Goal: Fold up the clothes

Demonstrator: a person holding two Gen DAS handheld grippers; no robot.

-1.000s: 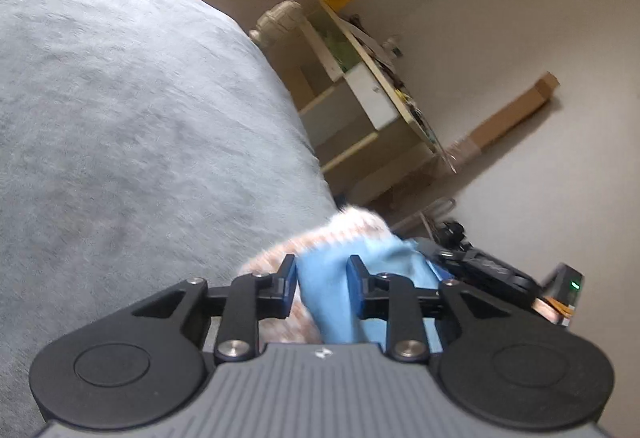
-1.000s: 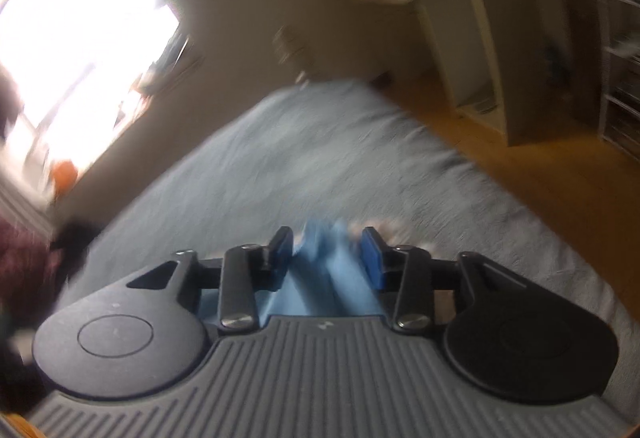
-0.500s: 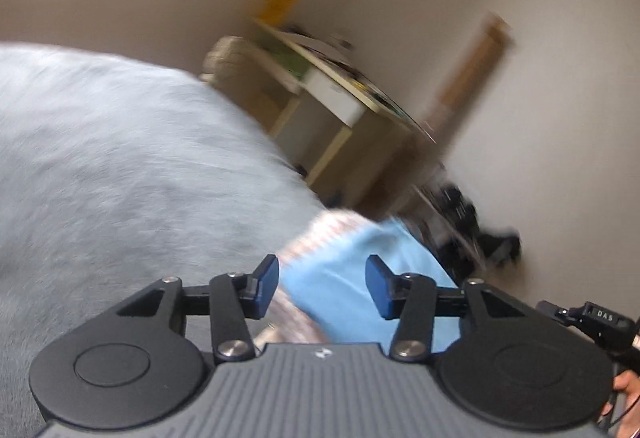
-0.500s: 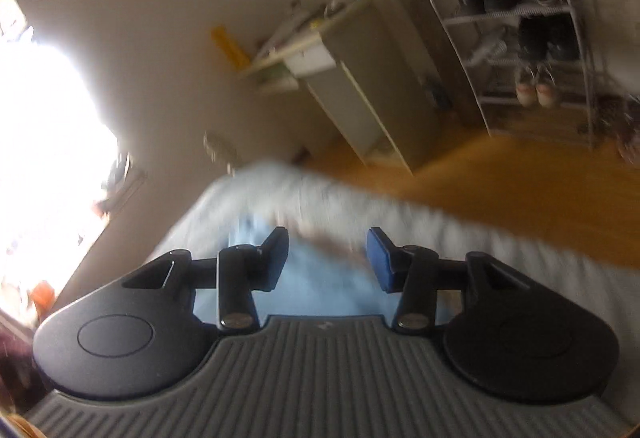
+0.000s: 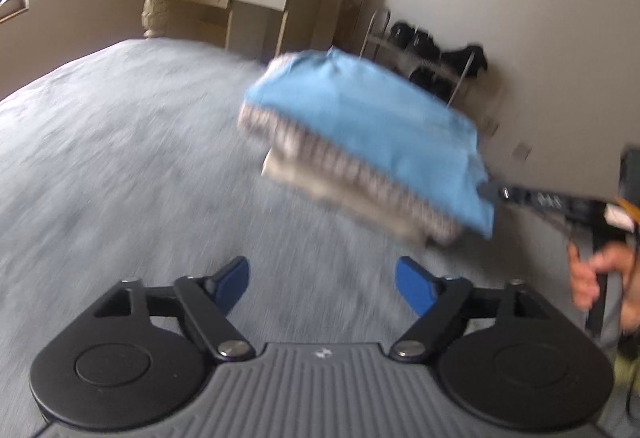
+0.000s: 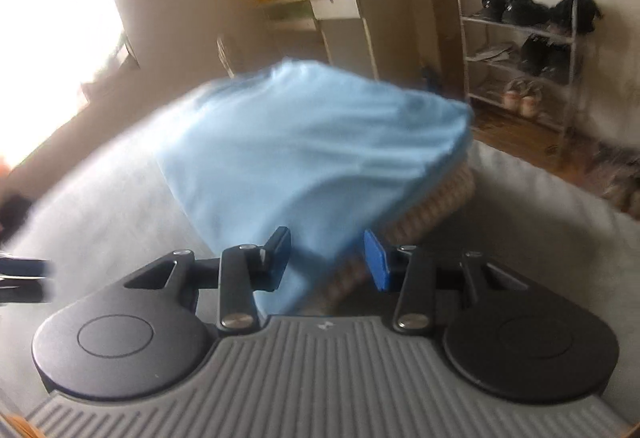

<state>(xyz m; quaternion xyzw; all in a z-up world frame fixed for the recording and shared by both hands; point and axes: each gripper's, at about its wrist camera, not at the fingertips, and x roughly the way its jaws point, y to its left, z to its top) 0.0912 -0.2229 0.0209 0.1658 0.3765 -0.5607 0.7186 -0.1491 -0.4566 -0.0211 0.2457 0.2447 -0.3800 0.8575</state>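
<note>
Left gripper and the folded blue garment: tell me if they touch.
Apart. The left wrist view shows the left gripper wide open, with grey bedspread visible between its fingers and the folded blue garment farther ahead.

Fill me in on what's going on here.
A person is folding clothes on a bed with a gray blanket, a handheld gripper in each hand. The left gripper is open and empty. The right gripper has a corner of a folded stack, a light blue garment over striped knit pieces, between its fingers, though blur hides how firm the grip is. The stack appears lifted above the blanket.
</note>
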